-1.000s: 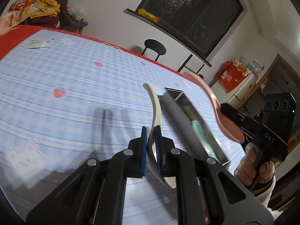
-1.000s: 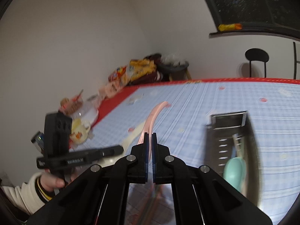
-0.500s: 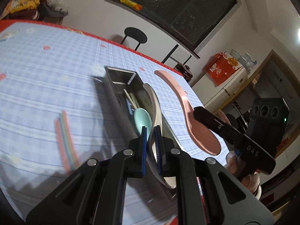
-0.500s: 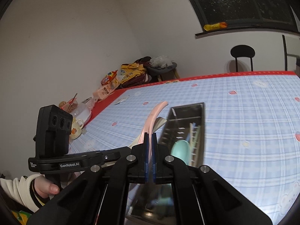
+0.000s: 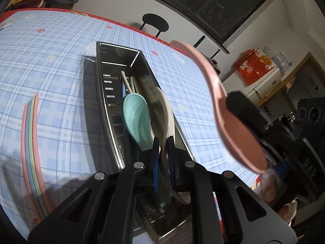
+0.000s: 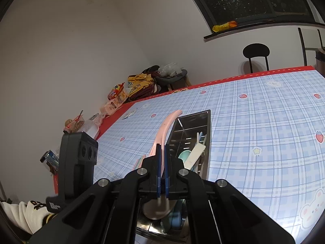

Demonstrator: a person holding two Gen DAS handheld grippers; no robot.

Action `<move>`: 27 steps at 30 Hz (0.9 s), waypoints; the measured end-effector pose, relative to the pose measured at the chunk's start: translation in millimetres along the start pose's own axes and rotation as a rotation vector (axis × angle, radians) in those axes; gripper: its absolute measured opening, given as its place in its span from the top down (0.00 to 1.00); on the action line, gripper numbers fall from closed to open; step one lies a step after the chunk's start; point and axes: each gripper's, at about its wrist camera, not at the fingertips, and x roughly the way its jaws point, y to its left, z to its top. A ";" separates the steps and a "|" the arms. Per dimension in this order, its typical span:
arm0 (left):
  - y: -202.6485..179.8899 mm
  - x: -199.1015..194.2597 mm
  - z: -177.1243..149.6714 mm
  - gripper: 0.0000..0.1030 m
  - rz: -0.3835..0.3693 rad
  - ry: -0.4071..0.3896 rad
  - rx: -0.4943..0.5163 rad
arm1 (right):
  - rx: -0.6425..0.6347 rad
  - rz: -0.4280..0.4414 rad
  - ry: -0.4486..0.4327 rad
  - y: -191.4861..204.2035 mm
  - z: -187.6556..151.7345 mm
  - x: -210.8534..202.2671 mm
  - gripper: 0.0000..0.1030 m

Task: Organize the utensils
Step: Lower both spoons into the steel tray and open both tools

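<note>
I clamp a cream spoon [image 5: 164, 109] in the left gripper [image 5: 163, 158] and a pink spoon [image 6: 162, 134] in the right gripper [image 6: 161, 170], over the tray [image 5: 105, 101]; chopsticks [image 5: 30, 142] wait at lower left.

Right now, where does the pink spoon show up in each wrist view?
Left wrist view: the pink spoon crosses the right half, clamped by the right gripper.
Right wrist view: the pink spoon curves up from the gripper's blue pads at centre.
Shared landmark: the steel utensil tray, beside the spoon in both.
</note>
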 end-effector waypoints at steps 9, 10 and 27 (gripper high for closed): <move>-7.7 -0.4 -2.1 0.75 0.002 0.006 0.041 | 0.031 -0.043 -0.008 -6.7 -1.4 -5.8 0.97; -7.1 -5.7 -0.8 0.75 0.004 -0.007 0.045 | 0.034 -0.051 -0.006 -8.7 -2.1 -6.1 0.97; 34.8 -109.9 21.5 0.27 0.234 -0.274 0.292 | -0.060 -0.186 0.122 0.2 -40.8 7.1 0.97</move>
